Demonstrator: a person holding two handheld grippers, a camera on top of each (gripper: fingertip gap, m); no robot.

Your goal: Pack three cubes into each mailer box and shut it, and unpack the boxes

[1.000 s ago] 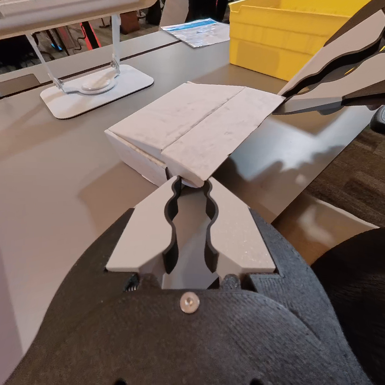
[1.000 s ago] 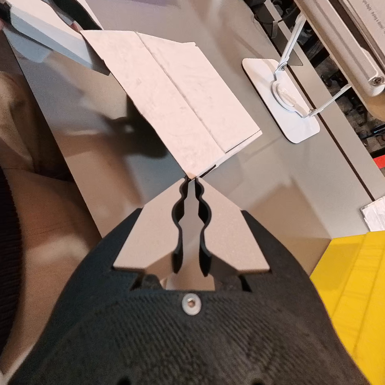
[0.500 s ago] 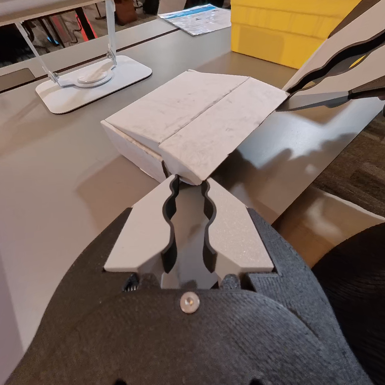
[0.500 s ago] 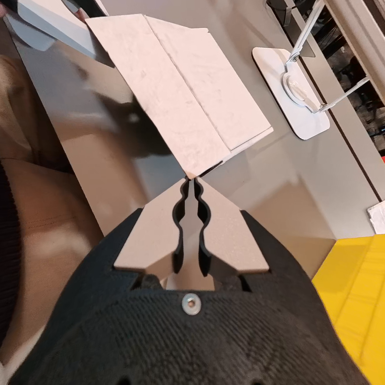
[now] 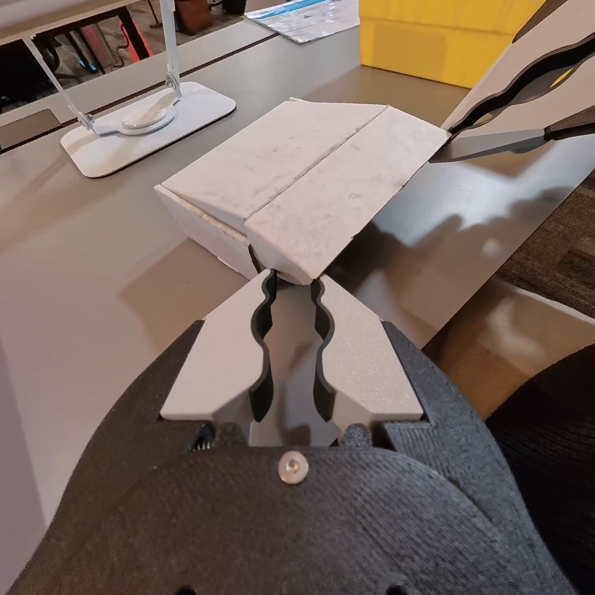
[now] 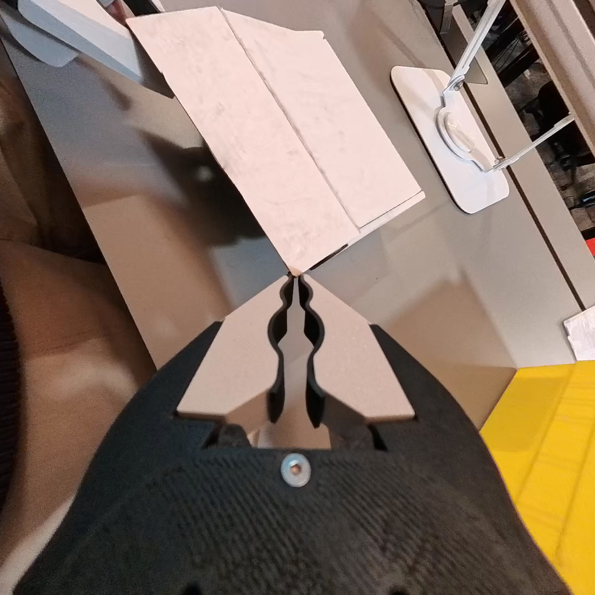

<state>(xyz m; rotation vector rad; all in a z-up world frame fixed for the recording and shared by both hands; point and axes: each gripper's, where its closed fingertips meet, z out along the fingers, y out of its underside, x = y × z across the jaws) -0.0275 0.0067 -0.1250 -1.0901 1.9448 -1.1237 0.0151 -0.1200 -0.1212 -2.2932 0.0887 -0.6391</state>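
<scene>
A white mailer box (image 5: 206,225) sits on the grey table with its lid (image 5: 289,167) tilted up at the front. No cubes show; the box's inside is hidden. My left gripper (image 5: 293,280) is shut on the near corner of the lid's front flap. My right gripper (image 6: 294,276) is shut on the flap's other corner and also shows in the left wrist view (image 5: 446,146). The lid (image 6: 273,128) stretches away from it, and the left gripper's fingers (image 6: 74,54) show at the top left.
A yellow bin (image 5: 434,48) stands at the back right, also in the right wrist view (image 6: 547,450). A white stand base (image 5: 151,128) sits behind the box. A plastic sleeve (image 5: 306,22) lies at the back. The table edge (image 5: 483,289) runs close on the right.
Both grippers keep hold of the lid's front corners. They have shifted a little forward over the table with the lid; the box itself has stayed in place.
</scene>
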